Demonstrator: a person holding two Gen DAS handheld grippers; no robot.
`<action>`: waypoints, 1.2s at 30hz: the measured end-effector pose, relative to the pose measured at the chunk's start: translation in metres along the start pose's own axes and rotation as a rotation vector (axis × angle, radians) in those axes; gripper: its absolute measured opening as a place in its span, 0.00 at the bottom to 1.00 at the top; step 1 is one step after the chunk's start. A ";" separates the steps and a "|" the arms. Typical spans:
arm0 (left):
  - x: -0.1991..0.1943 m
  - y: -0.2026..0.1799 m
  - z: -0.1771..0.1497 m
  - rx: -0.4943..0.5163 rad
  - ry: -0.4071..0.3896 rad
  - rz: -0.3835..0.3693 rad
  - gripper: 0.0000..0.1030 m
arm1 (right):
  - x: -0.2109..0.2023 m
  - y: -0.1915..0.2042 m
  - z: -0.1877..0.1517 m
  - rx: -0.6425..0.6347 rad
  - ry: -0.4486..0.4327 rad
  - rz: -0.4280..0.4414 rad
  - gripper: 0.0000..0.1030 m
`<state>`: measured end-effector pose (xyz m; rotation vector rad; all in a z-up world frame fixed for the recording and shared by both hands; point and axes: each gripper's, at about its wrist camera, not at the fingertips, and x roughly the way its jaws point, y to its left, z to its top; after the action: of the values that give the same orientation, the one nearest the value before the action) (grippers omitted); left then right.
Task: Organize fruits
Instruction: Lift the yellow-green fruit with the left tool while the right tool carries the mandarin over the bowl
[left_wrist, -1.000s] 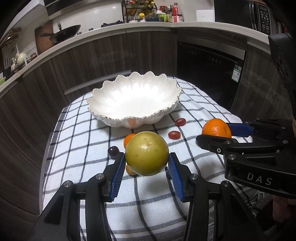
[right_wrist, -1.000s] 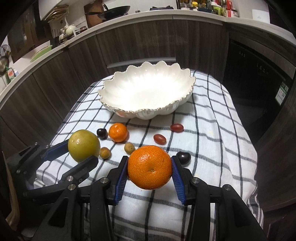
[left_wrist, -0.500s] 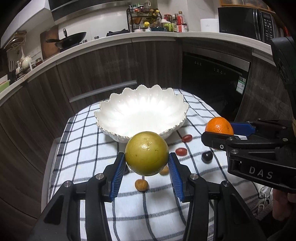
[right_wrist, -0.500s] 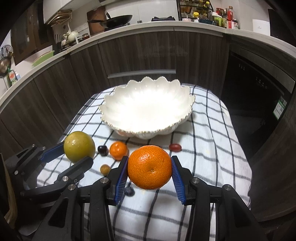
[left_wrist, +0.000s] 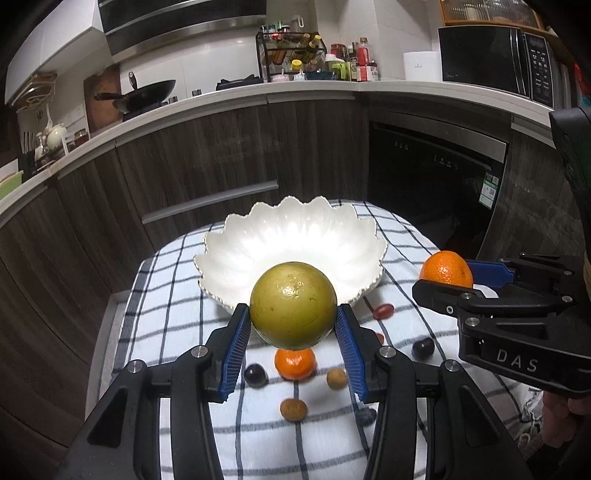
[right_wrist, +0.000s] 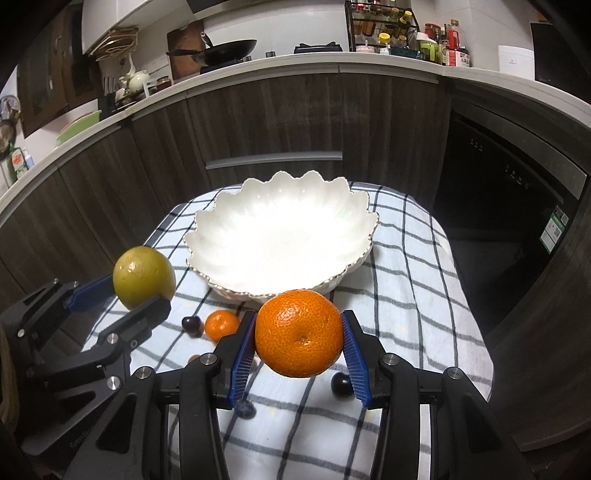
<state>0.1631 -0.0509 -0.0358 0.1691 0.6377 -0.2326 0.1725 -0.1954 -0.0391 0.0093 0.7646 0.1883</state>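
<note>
Left wrist view: the left gripper (left_wrist: 293, 332) is clamped on one green-yellow round fruit (left_wrist: 293, 305), its blue pads pressed to both sides. The right gripper (right_wrist: 299, 347) grasps one large orange (right_wrist: 298, 332) the same way. One white scalloped bowl (left_wrist: 236, 254) stands ahead of both sets of jaws, on a checked cloth (left_wrist: 170, 317).

Loose fruit counted under and beyond the left jaws: one small orange (left_wrist: 294, 363) directly below the held fruit, two brown nut-like fruits (left_wrist: 293, 408), one red grape (left_wrist: 382, 311) ahead to the right, and three dark round ones (left_wrist: 255, 375). A further reddish piece shows only as a sliver behind the right-hand finger; it cannot be identified.

Clearances: the bowl's inside holds nothing and its near rim lies just beyond the held green fruit. The cloth's left edge falls away beside the left jaw's outer side; dark cabinet fronts (left_wrist: 207, 162) stand beyond the bowl. The two grippers sit side by side and apart.

Change since a second ago: both held fruits have been carried higher and closer to the bowl. The green fruit, previously seen against the cloth short of the bowl, now overlaps its near rim. Both grips are unchanged.
</note>
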 end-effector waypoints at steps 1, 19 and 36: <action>0.001 0.000 0.002 -0.002 -0.002 0.000 0.45 | 0.000 0.000 0.002 0.000 -0.004 -0.002 0.45; 0.024 0.019 0.033 -0.021 -0.039 0.035 0.45 | 0.012 -0.003 0.037 -0.012 -0.077 -0.026 0.45; 0.064 0.037 0.055 -0.050 -0.036 0.068 0.45 | 0.042 -0.013 0.069 -0.006 -0.105 -0.055 0.45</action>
<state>0.2538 -0.0386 -0.0277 0.1377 0.6004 -0.1535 0.2521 -0.1970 -0.0189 -0.0074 0.6585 0.1368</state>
